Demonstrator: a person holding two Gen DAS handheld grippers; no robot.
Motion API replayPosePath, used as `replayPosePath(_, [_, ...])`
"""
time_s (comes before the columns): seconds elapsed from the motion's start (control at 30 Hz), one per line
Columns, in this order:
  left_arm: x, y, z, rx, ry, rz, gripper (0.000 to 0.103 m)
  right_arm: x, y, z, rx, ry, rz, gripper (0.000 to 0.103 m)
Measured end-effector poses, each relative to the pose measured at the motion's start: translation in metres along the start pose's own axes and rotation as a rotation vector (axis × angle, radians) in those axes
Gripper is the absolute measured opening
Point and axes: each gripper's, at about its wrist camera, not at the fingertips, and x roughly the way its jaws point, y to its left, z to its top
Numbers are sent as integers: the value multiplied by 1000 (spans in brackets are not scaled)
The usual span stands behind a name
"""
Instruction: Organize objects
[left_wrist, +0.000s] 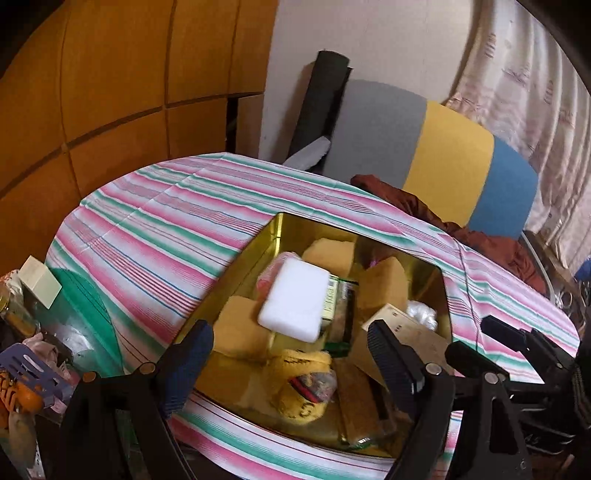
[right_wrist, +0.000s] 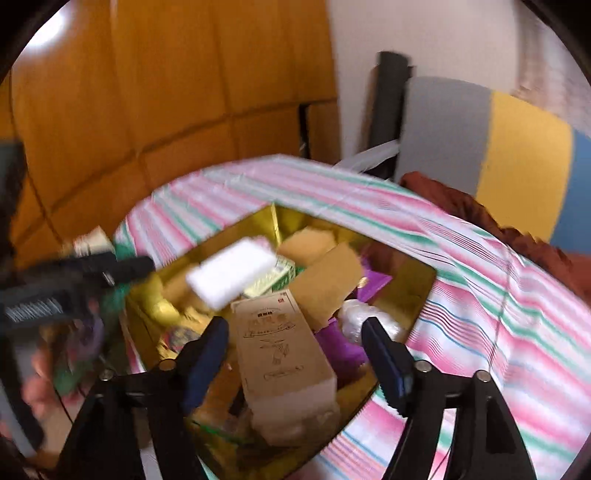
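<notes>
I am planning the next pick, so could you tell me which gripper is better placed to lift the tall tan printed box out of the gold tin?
Right, probably. The right gripper is open directly over the tan box, which sits between its fingers.

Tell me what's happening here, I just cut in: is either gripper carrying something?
Neither. Both the left gripper and the right gripper are open and empty above the gold tin on the striped tablecloth. The tin already holds a white block on top, tan sponges, a beige printed box and a yellow knitted item. The white block looks blurred; I can't tell whether it's resting or moving.
</notes>
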Motion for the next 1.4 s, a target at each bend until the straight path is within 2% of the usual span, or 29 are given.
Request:
replayPosePath(0.1, [-7,-7,-6,20,-13,11,86,-15,-4,-6,98,17,-42,86])
replayPosePath(0.17, [-9,-10,-8,30,-8,38,86,-18,-2,-7,139,42,-53,101])
replayPosePath(0.2, [-11,-11,-9,35,-7,56,86,-19,0,-8,149,56,-66,103])
replayPosePath(0.4, [-20,-11,-18,57,-16,143,86,-28,15,-13,183,91,-127,103])
replayPosePath(0.53, [-22,-10,-21,71,-4,158,75,-30,23,-11,206,109,-169,103])
replayPosePath(0.67, [-24,-4,-21,58,9,164,75,-29,30,-9,206,135,-269,103])
replayPosePath(0.83, [-30,1,-21,59,-7,242,73,-31,34,-7,208,134,-316,103])
replayPosePath(1.17, [-25,2,-23,73,57,221,69,-28,50,-6,203,161,-386,103])
replayPosePath(1.4, [-26,3,-23,69,72,192,69,-26,52,-6,229,167,-396,103])
